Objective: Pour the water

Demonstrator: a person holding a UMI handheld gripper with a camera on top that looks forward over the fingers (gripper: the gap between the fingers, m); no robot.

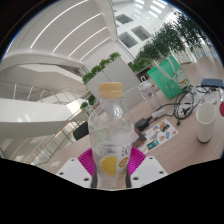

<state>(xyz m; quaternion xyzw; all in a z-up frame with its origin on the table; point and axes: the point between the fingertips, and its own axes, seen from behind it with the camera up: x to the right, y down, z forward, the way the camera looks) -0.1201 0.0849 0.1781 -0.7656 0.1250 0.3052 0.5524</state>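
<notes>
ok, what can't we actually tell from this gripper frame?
All from the gripper view:
- Bottle base and the pads' contact with it: cut off at the bottom, so the grip can't be confirmed.
- Water level in the bottle: blurred by the clear plastic and its label.
- Whether the white cup on the table holds anything: its inside is out of sight.
- Items and cables beside the bottle: too small to name.

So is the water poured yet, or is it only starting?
Only starting. Done: the fingers have closed on the bottle, which is upright with its yellow cap on. Left: take the cap off, carry it to the white cup farther along the table, and pour.
</notes>
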